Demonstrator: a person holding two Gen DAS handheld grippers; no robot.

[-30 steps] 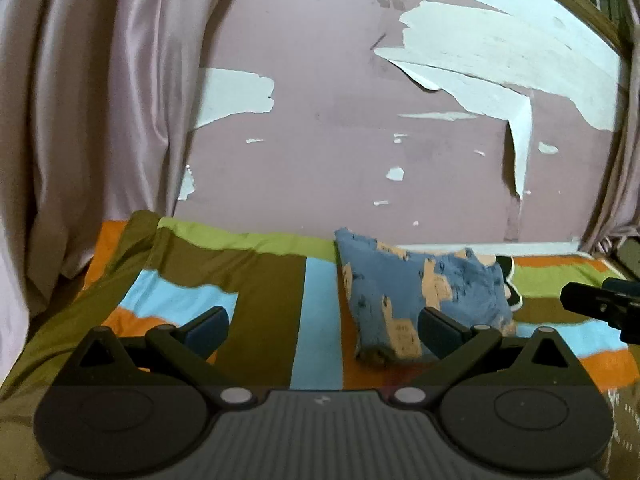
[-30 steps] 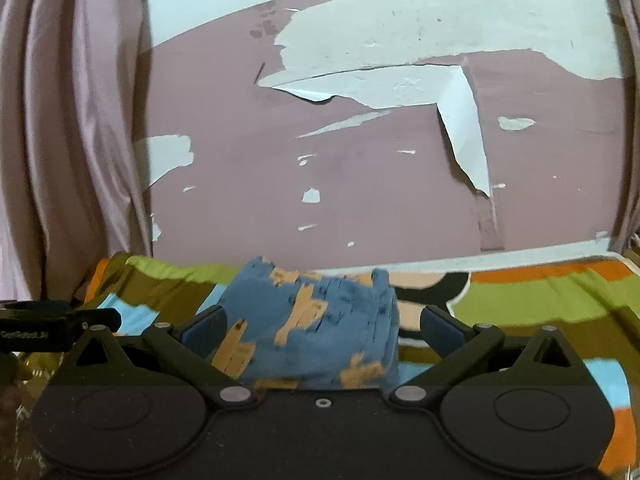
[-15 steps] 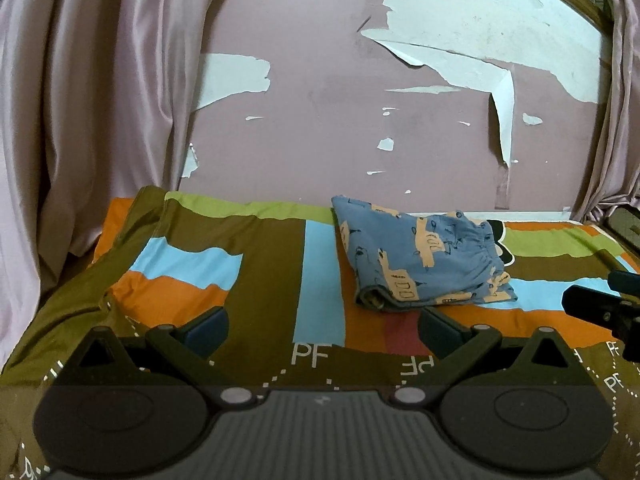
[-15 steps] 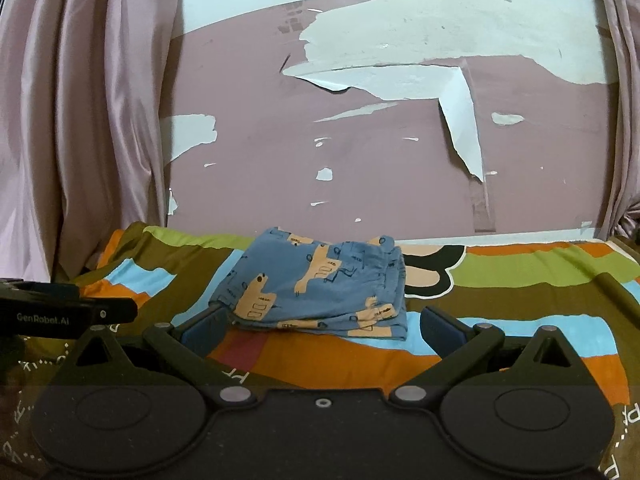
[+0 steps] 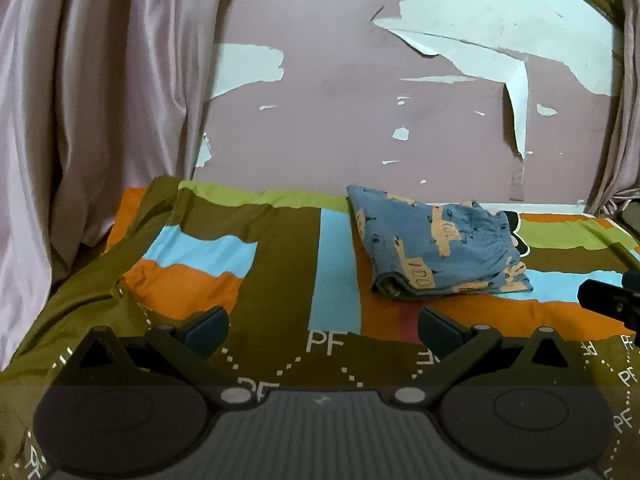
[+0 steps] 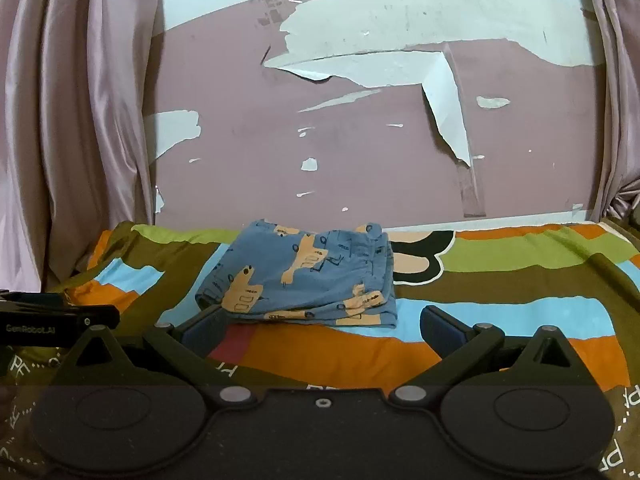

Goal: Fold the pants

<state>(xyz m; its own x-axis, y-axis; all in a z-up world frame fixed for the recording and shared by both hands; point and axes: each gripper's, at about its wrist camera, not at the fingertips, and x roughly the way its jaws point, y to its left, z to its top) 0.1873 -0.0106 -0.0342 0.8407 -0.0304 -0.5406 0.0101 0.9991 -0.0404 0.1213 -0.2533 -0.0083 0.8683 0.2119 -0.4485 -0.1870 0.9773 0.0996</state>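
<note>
Wall [image 6: 360, 152]: mauve paint was seen peeling in large pale patches | Curtains [image 5: 92, 112]: pinkish satin drapes were hung at both sides | Bed cover [image 5: 280, 264]: a sheet was spread in olive, orange, sky-blue and lime blocks, printed "PF" | Light: dim and indoor

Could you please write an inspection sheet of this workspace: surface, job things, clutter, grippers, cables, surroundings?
Surface: striped bedsheet in orange, brown, green and light blue, with some wrinkles at its left edge.
Job's things: blue pants with tan print lie folded in a compact stack on the sheet, near the wall.
Clutter: nothing seen.
Grippers: left gripper open and empty, short of the pants; right gripper open and empty, with the pants' near edge lying between its fingers in the right wrist view.
Cables: nothing seen.
Surroundings: pink wall with peeling paint; pale curtains at both sides.
</note>
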